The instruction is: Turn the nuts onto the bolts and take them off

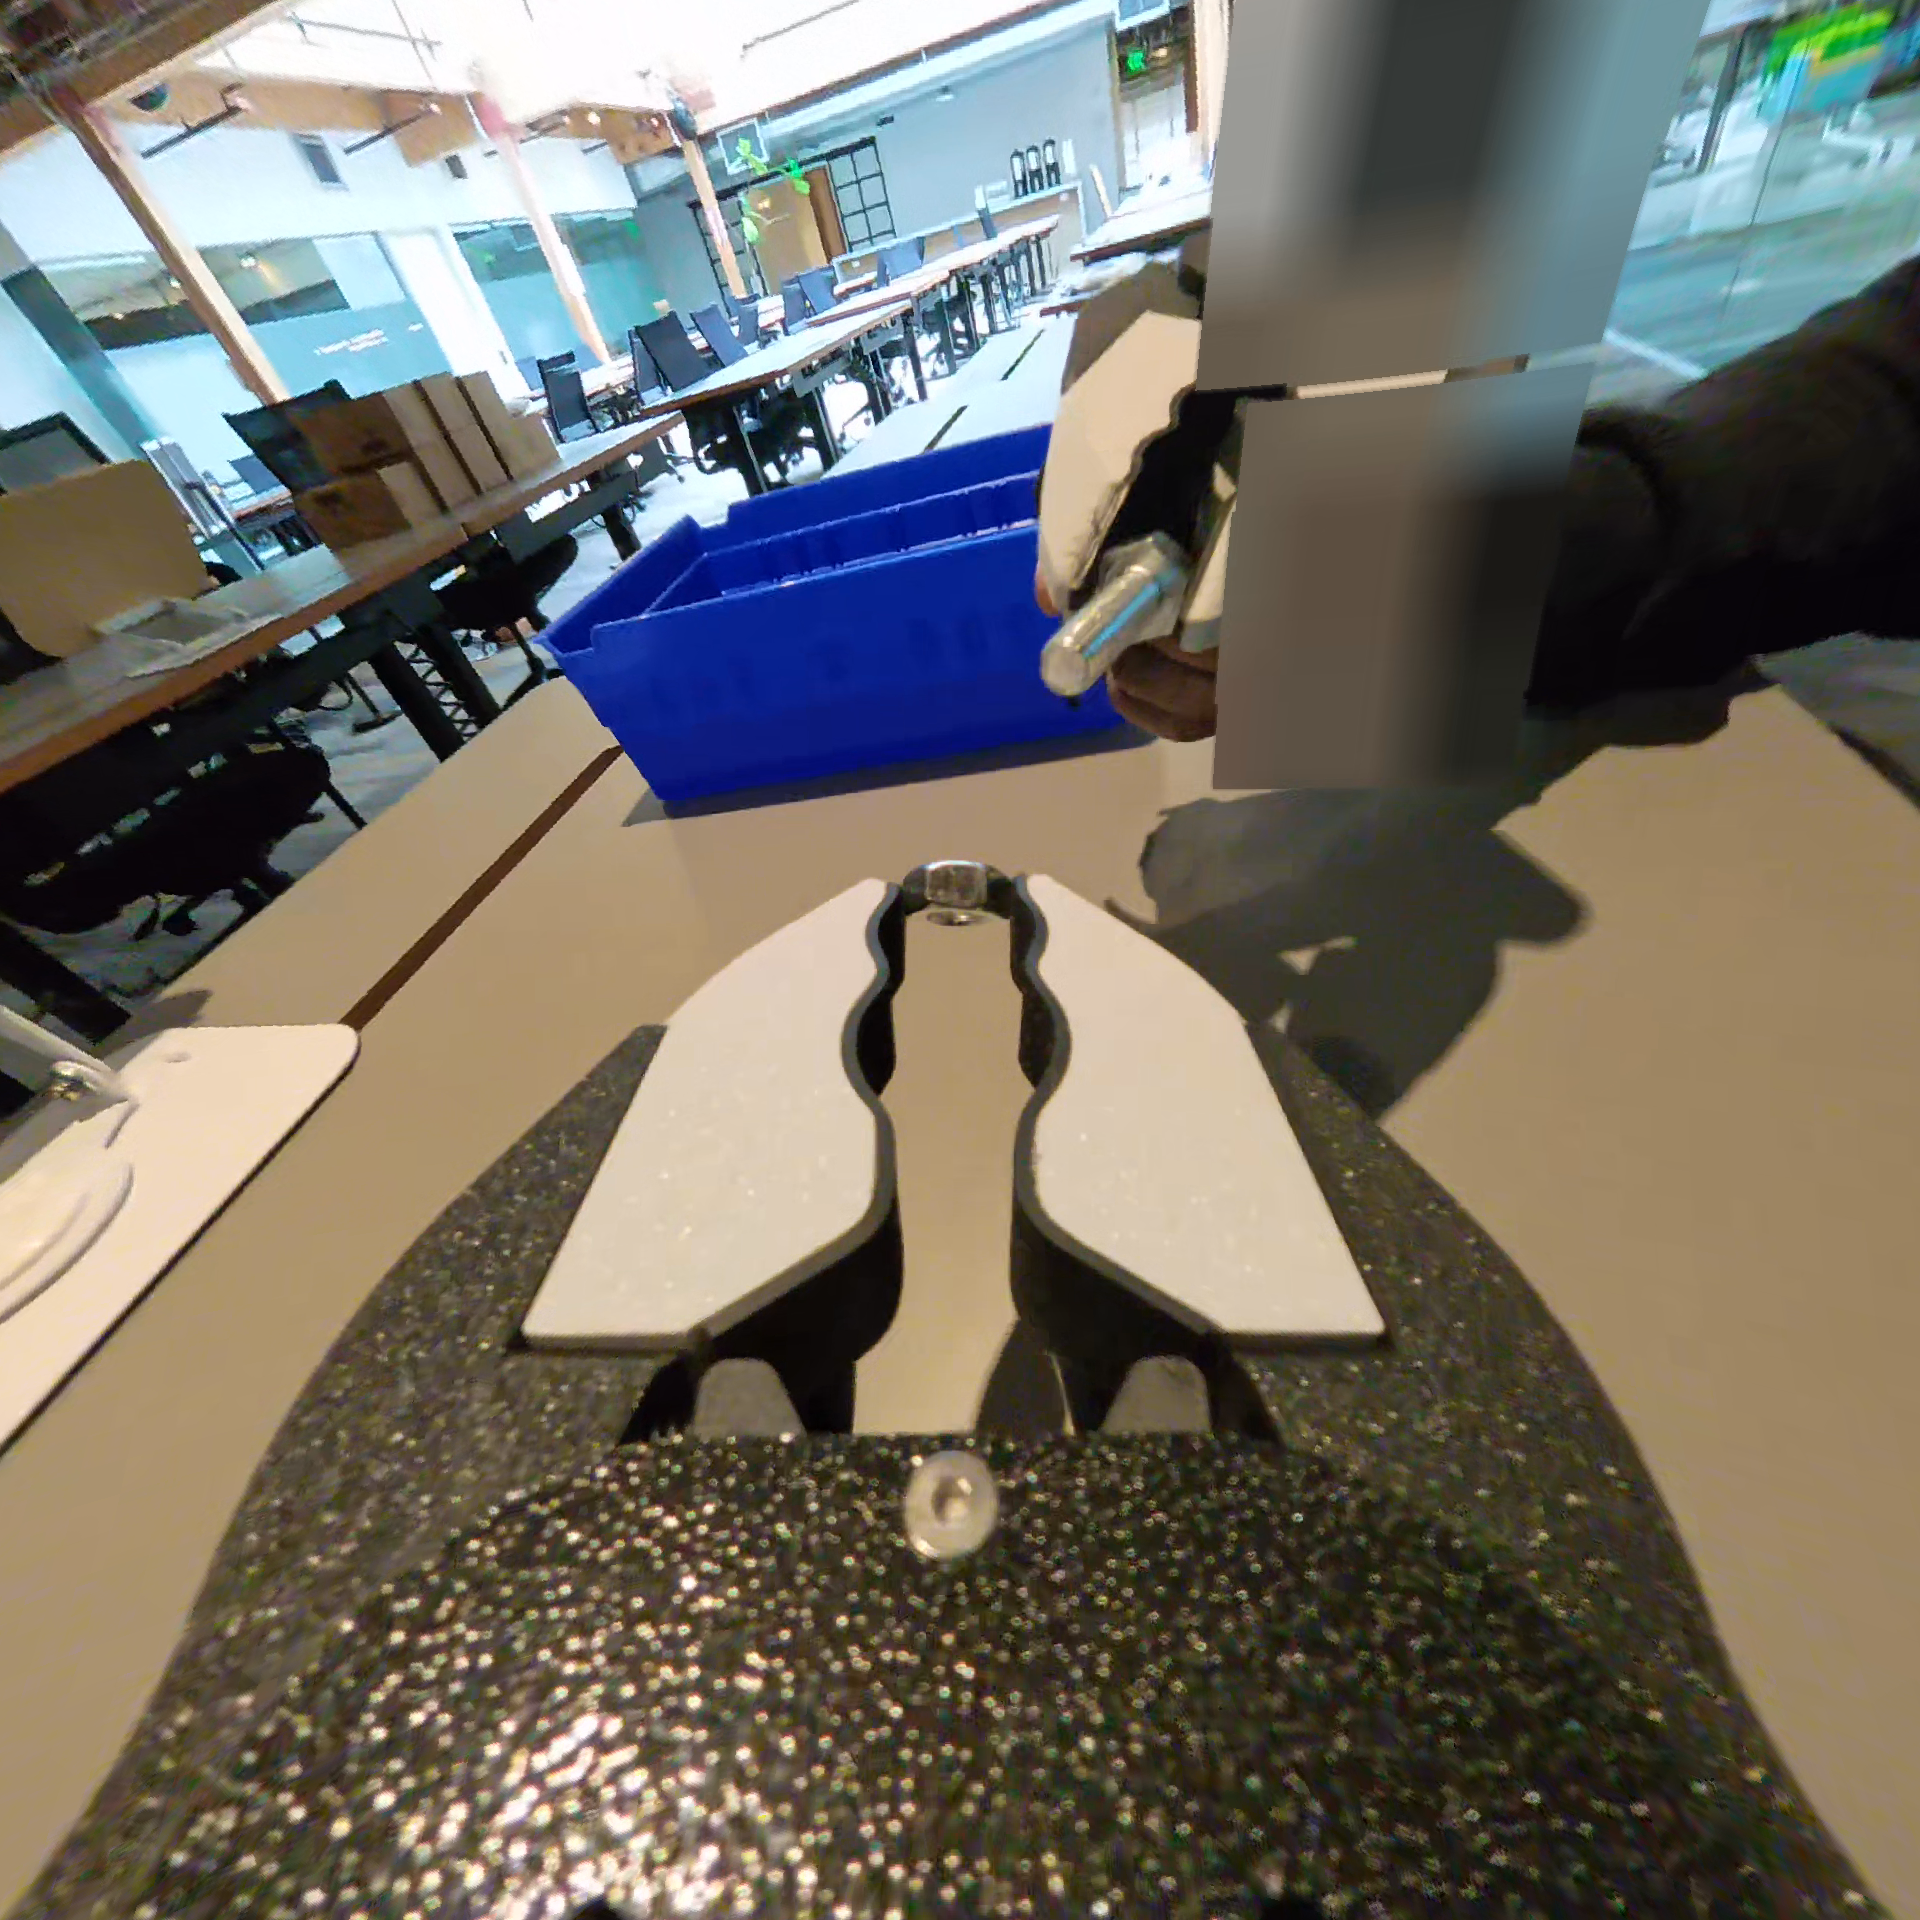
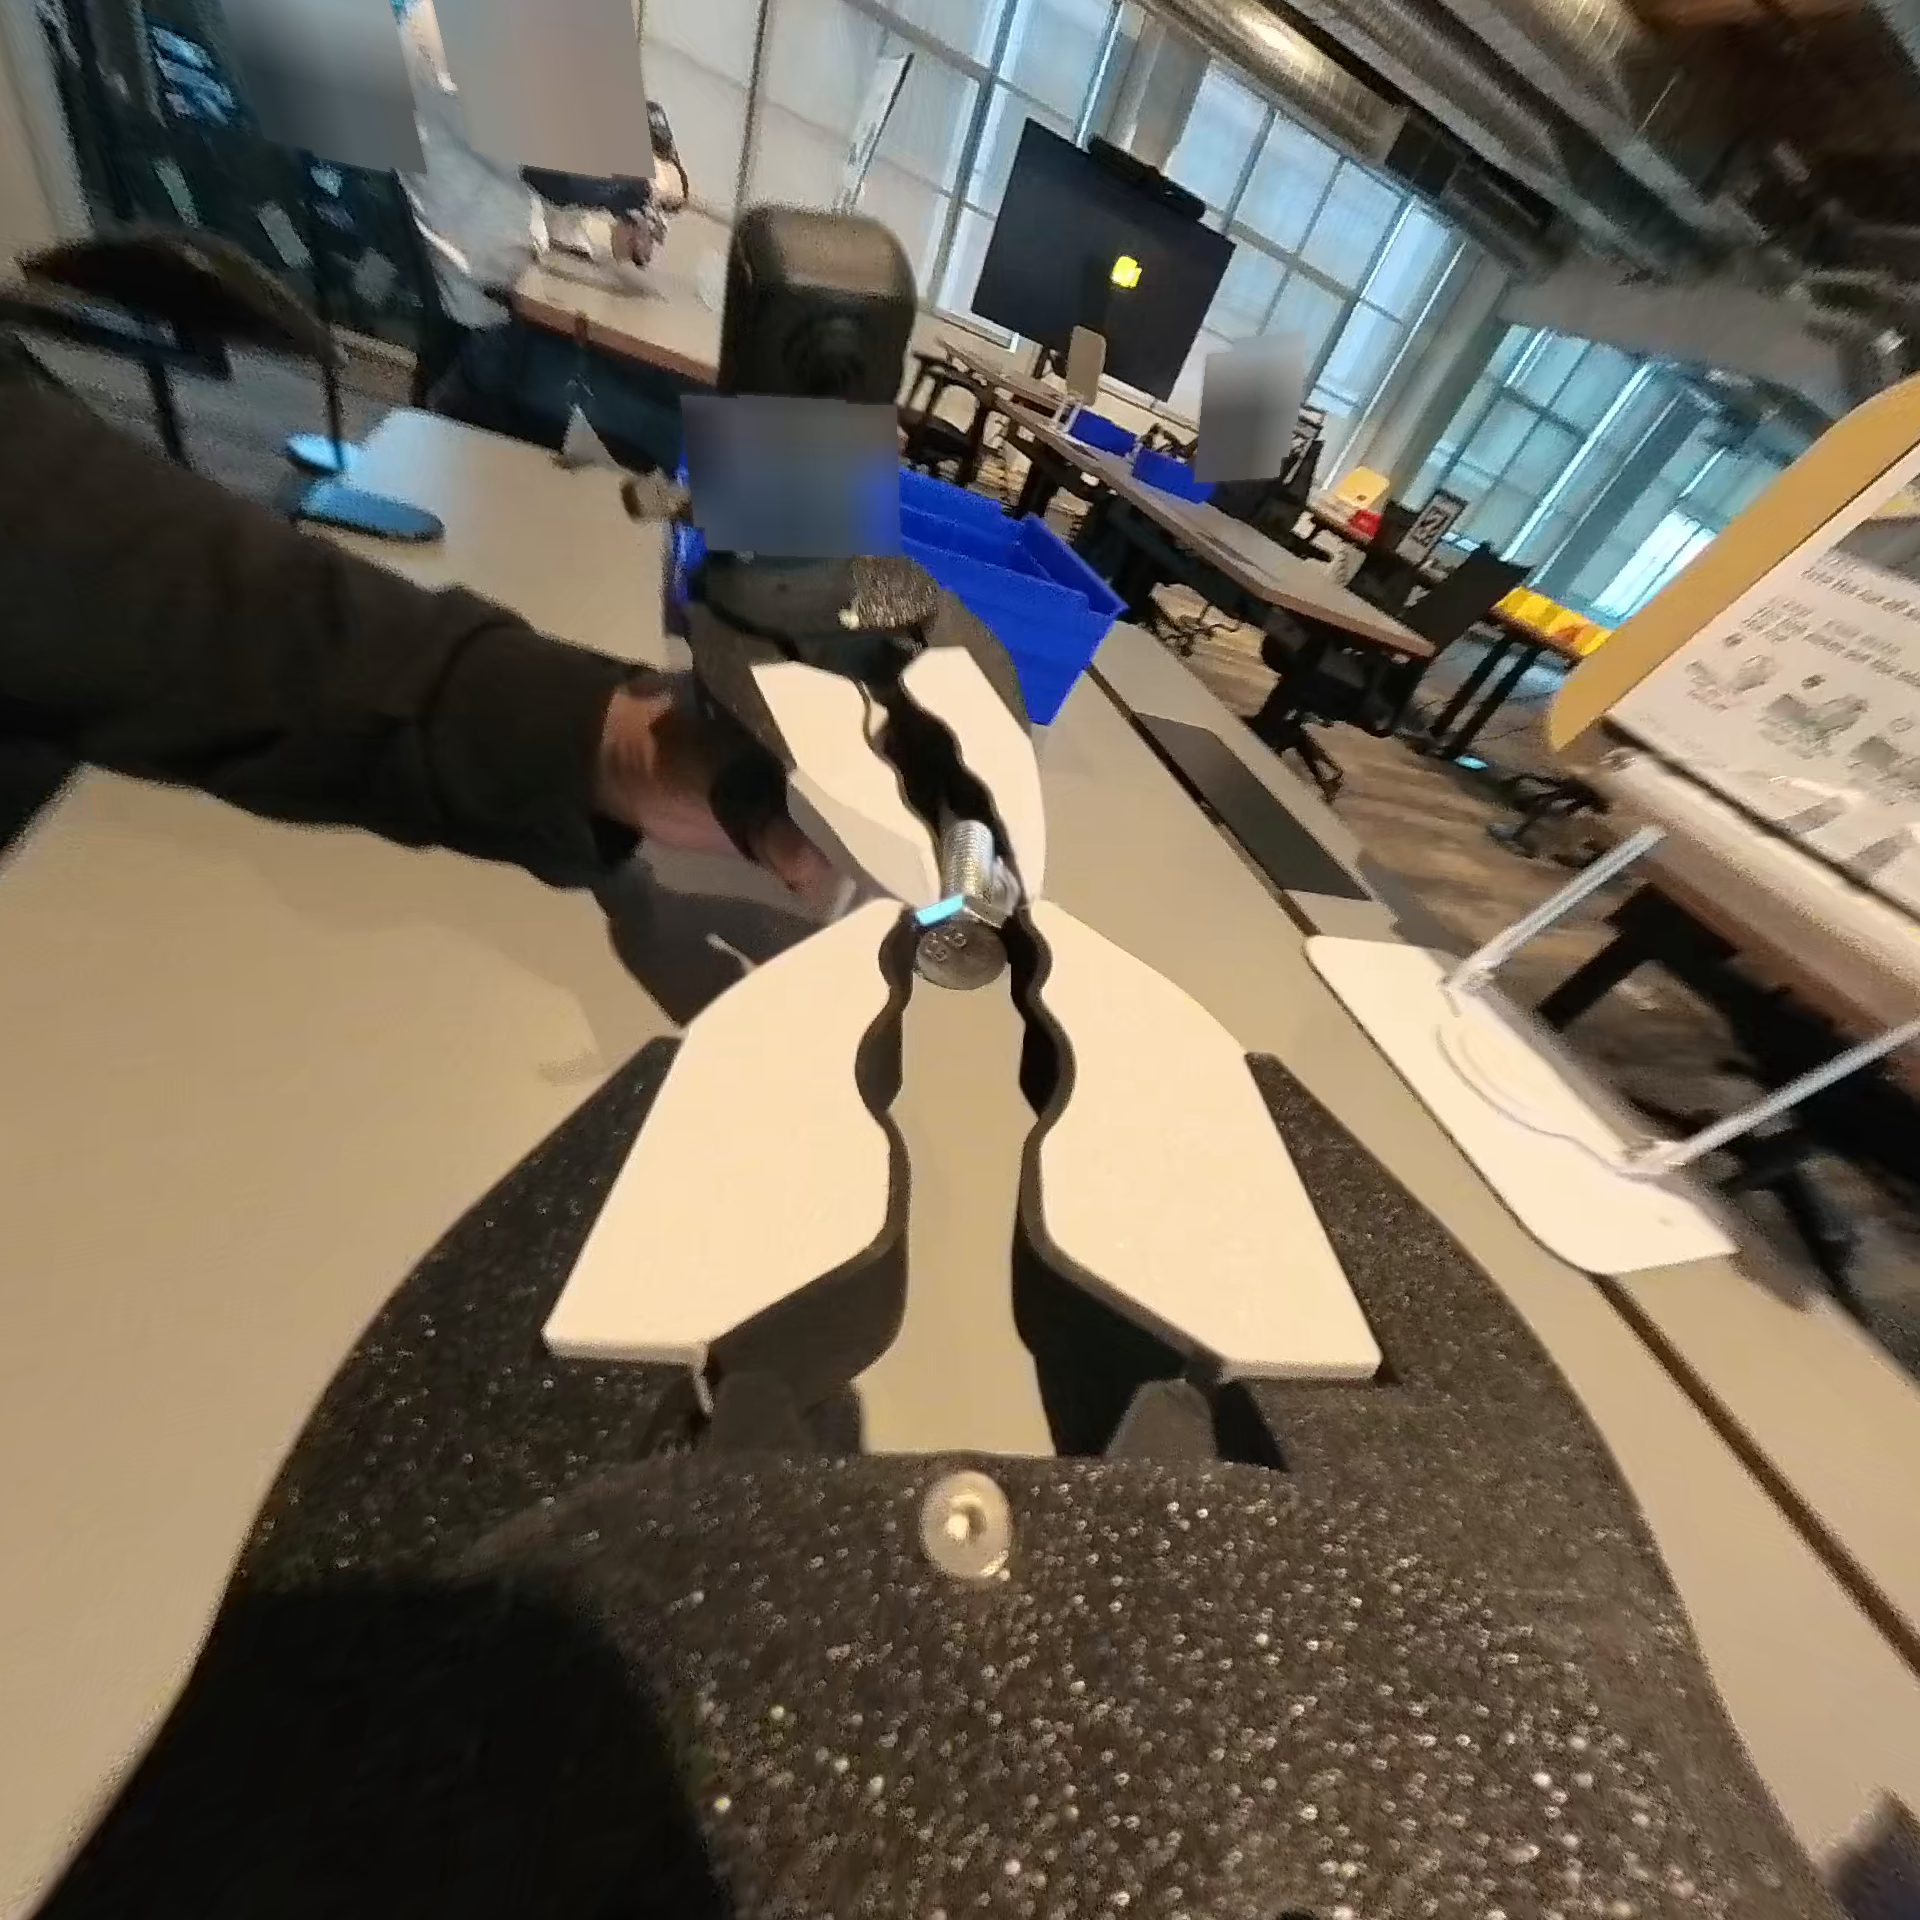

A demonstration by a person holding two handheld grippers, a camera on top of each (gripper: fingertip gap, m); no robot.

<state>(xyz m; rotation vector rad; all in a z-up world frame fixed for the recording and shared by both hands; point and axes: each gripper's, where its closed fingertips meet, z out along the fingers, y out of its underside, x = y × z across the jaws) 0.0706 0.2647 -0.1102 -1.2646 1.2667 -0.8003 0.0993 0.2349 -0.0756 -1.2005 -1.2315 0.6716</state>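
My left gripper [image 1: 956, 896] is shut on a small steel nut [image 1: 954, 891], pinched at the fingertips just above the grey table [image 1: 1558, 1195]. My right gripper [image 2: 958, 940] is shut on the hex head of a silver bolt [image 2: 961, 883], its threaded shaft pointing away from me. In the left wrist view the right gripper [image 1: 1127, 597] hangs up and to the right, holding the bolt [image 1: 1101, 623] tilted down toward the nut, with a gap between them. In the right wrist view the left gripper [image 2: 971, 894] faces mine, with the nut [image 2: 1003, 891] beside the bolt's shaft.
Blue plastic bins [image 1: 831, 644] stand on the table beyond the grippers, also in the right wrist view [image 2: 1029, 608]. A white stand base [image 1: 156, 1122] lies at the table's left edge and also shows in the right wrist view [image 2: 1507, 1101]. Dark sleeves [image 2: 260, 665] reach in. My right fingertips sit around 6 cm from my left ones.
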